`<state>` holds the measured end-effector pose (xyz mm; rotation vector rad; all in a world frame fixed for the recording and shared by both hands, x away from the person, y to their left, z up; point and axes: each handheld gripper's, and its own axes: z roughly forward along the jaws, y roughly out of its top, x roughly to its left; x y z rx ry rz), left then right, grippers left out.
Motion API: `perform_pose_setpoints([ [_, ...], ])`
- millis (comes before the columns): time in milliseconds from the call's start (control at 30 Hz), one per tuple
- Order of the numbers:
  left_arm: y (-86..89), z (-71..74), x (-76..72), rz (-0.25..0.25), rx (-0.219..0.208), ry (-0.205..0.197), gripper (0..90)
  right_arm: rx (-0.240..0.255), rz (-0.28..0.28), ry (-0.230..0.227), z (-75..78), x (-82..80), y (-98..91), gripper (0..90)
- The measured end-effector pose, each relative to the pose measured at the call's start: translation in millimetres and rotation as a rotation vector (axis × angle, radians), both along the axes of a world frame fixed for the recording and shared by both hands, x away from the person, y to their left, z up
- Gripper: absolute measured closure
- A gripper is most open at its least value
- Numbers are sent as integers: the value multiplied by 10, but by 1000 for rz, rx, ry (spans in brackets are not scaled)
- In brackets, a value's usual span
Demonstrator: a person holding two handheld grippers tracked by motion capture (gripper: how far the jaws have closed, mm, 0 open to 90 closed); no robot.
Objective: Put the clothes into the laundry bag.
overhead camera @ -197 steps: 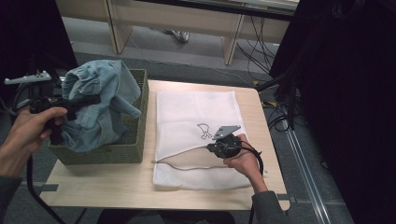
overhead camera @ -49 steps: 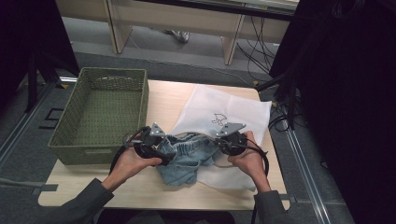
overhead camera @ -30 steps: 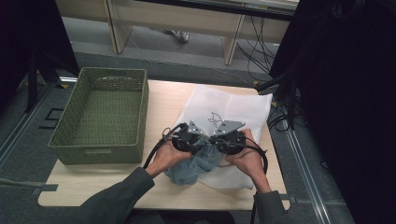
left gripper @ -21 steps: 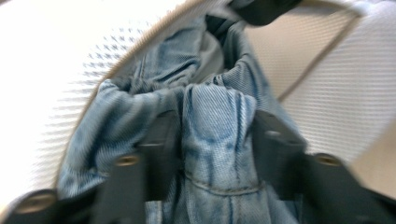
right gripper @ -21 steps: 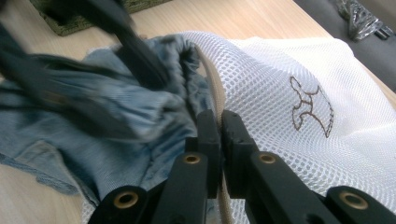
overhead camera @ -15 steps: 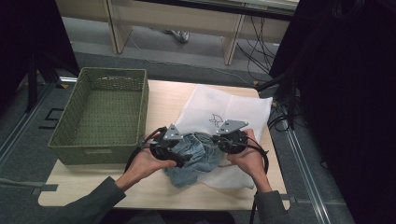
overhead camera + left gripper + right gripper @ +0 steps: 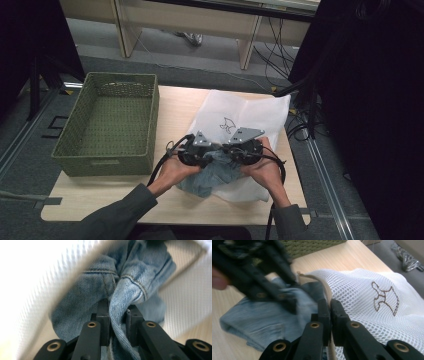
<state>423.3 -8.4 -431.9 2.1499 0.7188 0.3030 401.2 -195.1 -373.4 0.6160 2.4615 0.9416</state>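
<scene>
The denim garment [image 7: 117, 287] is light blue, crumpled and bunched, with visible seams. One end lies inside the mouth of the white mesh laundry bag [image 7: 372, 315]; the rest lies on the counter. The bag carries a dark embroidered emblem and lies flat.

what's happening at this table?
A person is stuffing a pair of jeans into a white mesh bag. The right claw is clamped on the bag's rim, holding it open. The left claw grips a fold of denim at the bag's mouth. The green basket sits empty.
</scene>
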Motion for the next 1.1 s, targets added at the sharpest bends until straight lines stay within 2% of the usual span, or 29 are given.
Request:
perform_pose_setpoints([
  [33,-37,-74,141,30,16,-1,762,-6,-1,-1,9,-7,2,882],
  [67,-45,-138,206,59,19,9,752,-1,-14,11,4,-22,-9,882],
  [100,-48,-229,277,98,12,38,735,-4,-17,16,-14,-23,-15,882],
  [133,-36,-305,327,116,2,67,711,-13,-19,26,-48,-21,-25,882],
  [167,-6,-349,337,128,-8,77,687,-26,-14,30,-94,-8,-35,882],
  [233,39,-331,275,123,-37,82,552,-33,-36,51,-210,6,-55,882],
  [300,111,-239,152,96,-22,85,413,-40,-35,65,-273,27,-68,882],
  [333,147,-204,104,85,-24,90,297,-41,-53,75,-316,41,-80,882],
  [367,208,-154,29,69,-30,86,251,-44,-55,81,-328,43,-87,882],
  [467,403,-65,-178,34,-18,71,202,-41,-53,72,-321,51,-119,881],
  [500,469,-75,-258,37,-32,81,180,-38,-61,81,-316,43,-118,881],
  [533,499,-96,-293,30,-25,95,162,-41,-49,65,-317,57,-120,881],
  [567,508,-166,-346,20,-27,111,147,-45,-48,73,-313,55,-118,881],
  [600,499,-233,-361,-9,-7,103,151,-45,-59,76,-319,47,-108,880],
  [700,364,-461,-314,-24,95,98,146,-41,-61,80,-311,52,-88,880],
  [733,308,-533,-270,-23,111,97,162,-42,-59,65,-305,58,-83,880],
  [767,269,-568,-222,-56,132,79,257,-37,-58,73,-295,50,-78,880],
  [800,229,-590,-181,-55,151,38,518,-41,-48,61,-289,57,-75,880],
  [833,182,-609,-161,-20,143,22,611,-33,-58,69,-286,51,-67,880],
  [867,153,-595,-140,-2,122,18,698,-37,-42,63,-284,56,-67,880],
  [900,139,-543,-132,15,99,21,747,-33,-46,76,-284,45,-54,880],
  [967,113,-362,-82,35,27,15,795,-20,-32,63,-255,49,-58,881],
  [1000,99,-290,-51,39,9,7,800,-17,-30,75,-209,41,-64,881],
  [1033,67,-183,0,60,-27,-10,800,-9,-32,52,-192,34,-61,881],
  [1067,39,-142,36,67,-51,-17,799,-7,-16,53,-143,36,-69,882],
  [1100,5,-120,85,75,-56,-18,798,0,-28,51,-119,30,-76,882],
])
